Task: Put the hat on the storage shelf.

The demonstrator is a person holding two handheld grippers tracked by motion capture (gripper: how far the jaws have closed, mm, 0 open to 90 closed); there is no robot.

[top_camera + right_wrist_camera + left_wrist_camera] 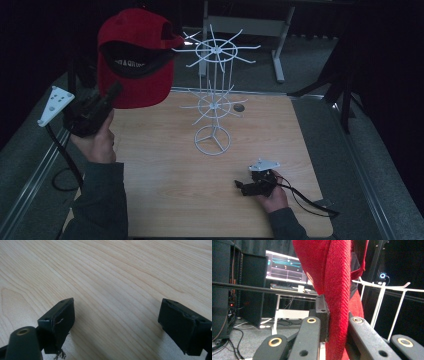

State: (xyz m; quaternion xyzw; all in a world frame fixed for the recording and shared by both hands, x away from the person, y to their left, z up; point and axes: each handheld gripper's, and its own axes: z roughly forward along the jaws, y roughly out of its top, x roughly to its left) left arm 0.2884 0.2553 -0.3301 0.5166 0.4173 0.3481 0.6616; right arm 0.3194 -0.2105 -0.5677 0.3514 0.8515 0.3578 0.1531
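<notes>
A red cap [135, 55] with a black underside hangs in the air at the upper left, beside the top arms of a white wire rack [215, 100]. My left gripper [112, 95] is shut on the cap's edge. In the left gripper view the red fabric [337, 290] is pinched between the black jaws of the left gripper [337, 315], with a rack arm [382, 290] just to the right. My right gripper [242, 187] rests low over the wooden table [165, 190] at the front right. Its jaws stand wide open, with bare wood [112, 270] between the right gripper's [125, 322] fingertips.
The rack stands on a ring base [212, 140] at the table's middle. A small dark hole [239, 107] sits behind it. A desk frame [280, 50] stands beyond the table. A lit monitor [284, 267] is far off. Cables trail from both grippers.
</notes>
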